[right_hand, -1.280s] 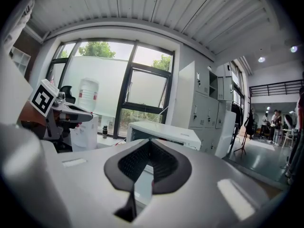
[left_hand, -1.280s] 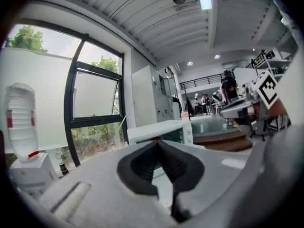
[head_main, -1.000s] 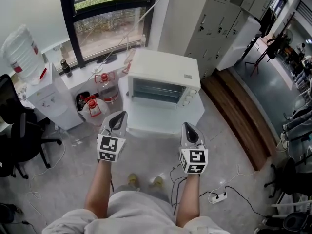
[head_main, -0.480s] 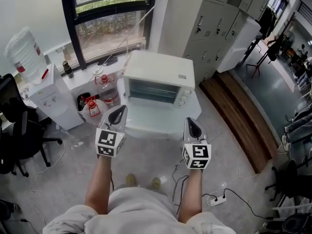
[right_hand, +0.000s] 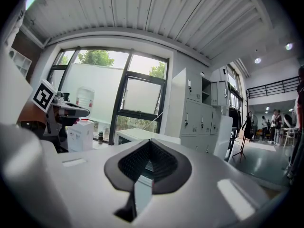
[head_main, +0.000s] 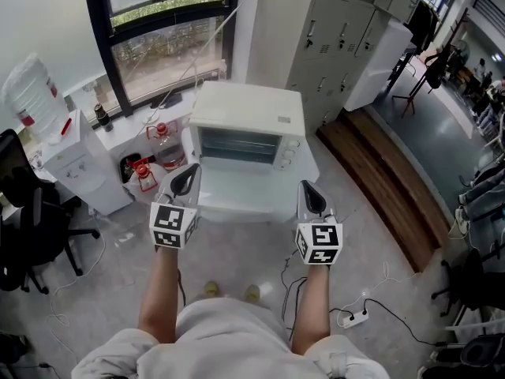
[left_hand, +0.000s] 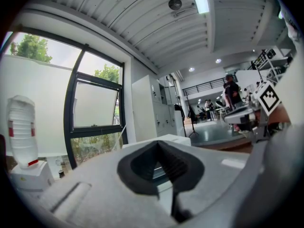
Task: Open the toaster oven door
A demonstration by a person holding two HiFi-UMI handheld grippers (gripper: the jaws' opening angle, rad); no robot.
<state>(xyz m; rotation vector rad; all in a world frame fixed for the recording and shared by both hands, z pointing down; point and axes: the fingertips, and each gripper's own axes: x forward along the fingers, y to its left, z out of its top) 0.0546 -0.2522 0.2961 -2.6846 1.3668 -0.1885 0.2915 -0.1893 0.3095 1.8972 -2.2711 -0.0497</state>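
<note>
A white toaster oven stands on a low white table, its glass door closed and facing me. My left gripper hovers over the table's front left corner, short of the door, shut with nothing in it. My right gripper hangs at the table's front right edge, also shut and empty. In the left gripper view the oven's top shows just past the closed left gripper. In the right gripper view the oven sits beyond the closed right gripper.
A water dispenser with a bottle stands at the left, and two red-capped jugs sit beside the oven's table. A black office chair is at far left. Grey lockers rise behind. A power strip with cables lies on the floor.
Both grippers have edged forward toward the oven's table. Their jaws stayed shut. The oven door has not moved.
</note>
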